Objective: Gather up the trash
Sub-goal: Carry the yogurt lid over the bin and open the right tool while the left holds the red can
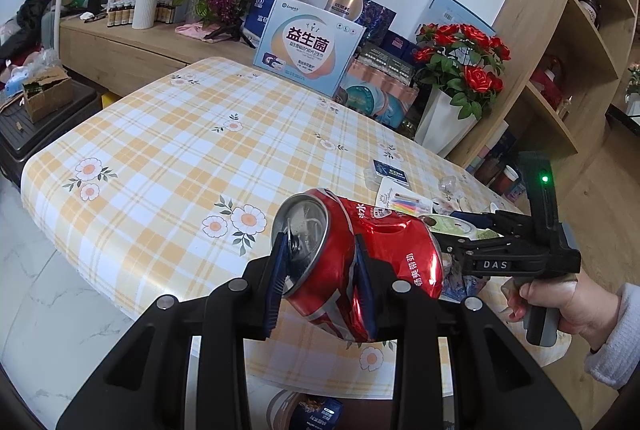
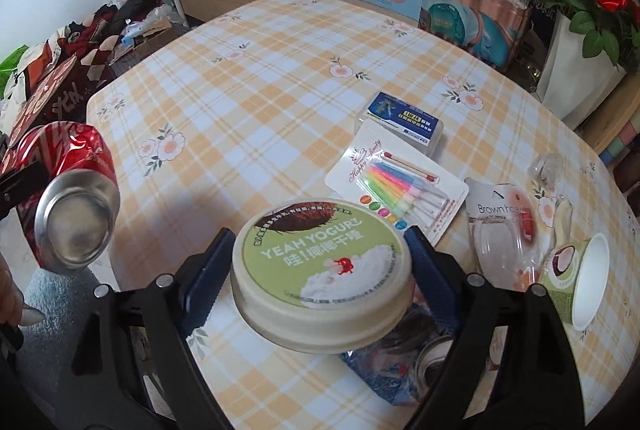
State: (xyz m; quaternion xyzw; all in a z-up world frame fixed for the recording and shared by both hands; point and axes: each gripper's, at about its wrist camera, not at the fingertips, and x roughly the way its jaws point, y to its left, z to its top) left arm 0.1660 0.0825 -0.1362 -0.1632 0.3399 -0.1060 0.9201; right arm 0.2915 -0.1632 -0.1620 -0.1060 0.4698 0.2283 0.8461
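Right wrist view alone shows fingers (image 2: pixel 430 262) clamping yogurt lid (image 2: pixel 322 272).

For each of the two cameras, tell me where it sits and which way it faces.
Left wrist: sits behind the left gripper, facing across the checked table; clamped crushed red can, right hand visible.
Right wrist: sits behind the right gripper, looking down; round yogurt lid between its fingers.
Shared: red can, table.

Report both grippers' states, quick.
Left gripper: shut on the crushed red can.
Right gripper: shut on the yogurt lid, lifted off the table.
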